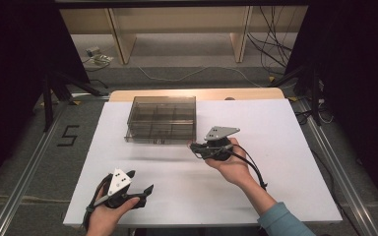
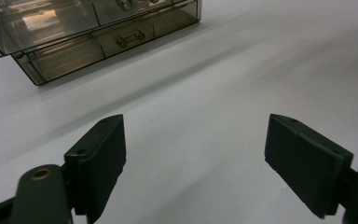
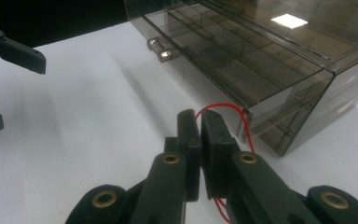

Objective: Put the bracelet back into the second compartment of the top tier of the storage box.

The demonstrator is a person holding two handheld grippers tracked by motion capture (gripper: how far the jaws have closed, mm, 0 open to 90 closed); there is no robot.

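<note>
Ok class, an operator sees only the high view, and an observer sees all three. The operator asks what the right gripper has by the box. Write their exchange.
Operator: Is anything in the right gripper?
Observer: Yes. The right gripper is shut on a thin red wire.
Operator: Where does the wire run?
Observer: It loops up out of the jaws towards the near corner of the box. I cannot tell if it touches.
Operator: How would a drawer be pulled?
Observer: By the small clear knob on the front.
Operator: And the left gripper?
Observer: The left gripper is open, with bare table between its jaws.
</note>
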